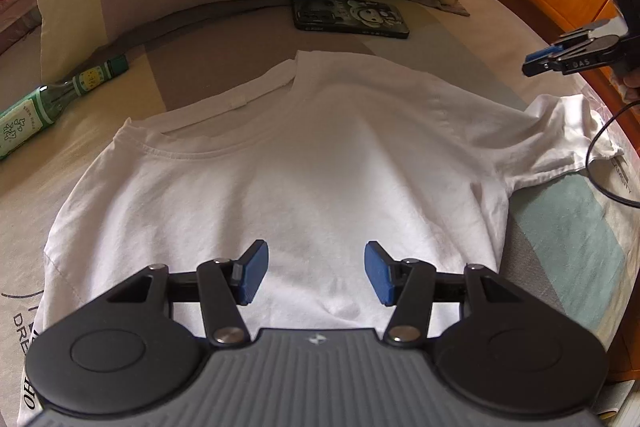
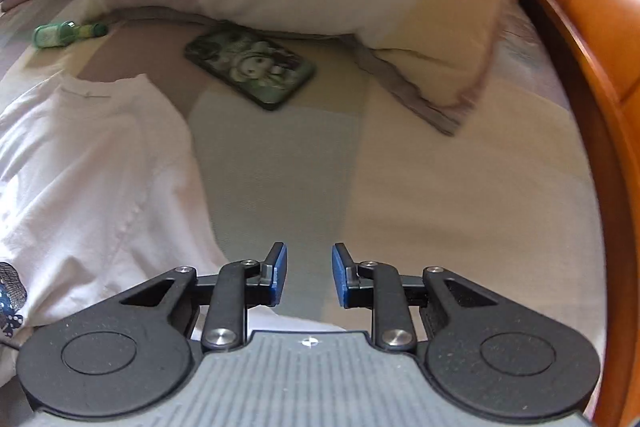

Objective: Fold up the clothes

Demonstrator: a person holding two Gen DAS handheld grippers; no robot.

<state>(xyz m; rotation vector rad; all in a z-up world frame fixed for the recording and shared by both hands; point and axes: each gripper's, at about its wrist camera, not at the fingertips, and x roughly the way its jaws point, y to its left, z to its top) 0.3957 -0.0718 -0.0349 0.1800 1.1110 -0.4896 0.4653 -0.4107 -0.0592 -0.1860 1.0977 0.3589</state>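
Soft bed sheet with brown, cream and green patches [image 1: 568, 247] fills the left wrist view. On it lies the white cotton T-shirt [image 1: 280, 163], spread flat, one sleeve bunched near the bed's wooden edge. The left gripper [image 1: 316, 273] hangs over the shirt, jaws open, holding nothing. A black phone with a cartoon case [image 1: 350, 15] and a green glass bottle [image 1: 60, 95] lie near the collar.

From the right wrist view, the right gripper [image 2: 309, 275] is over bare sheet beside the shirt, jaws apart and empty. A fold could drag the phone if cloth catches it.
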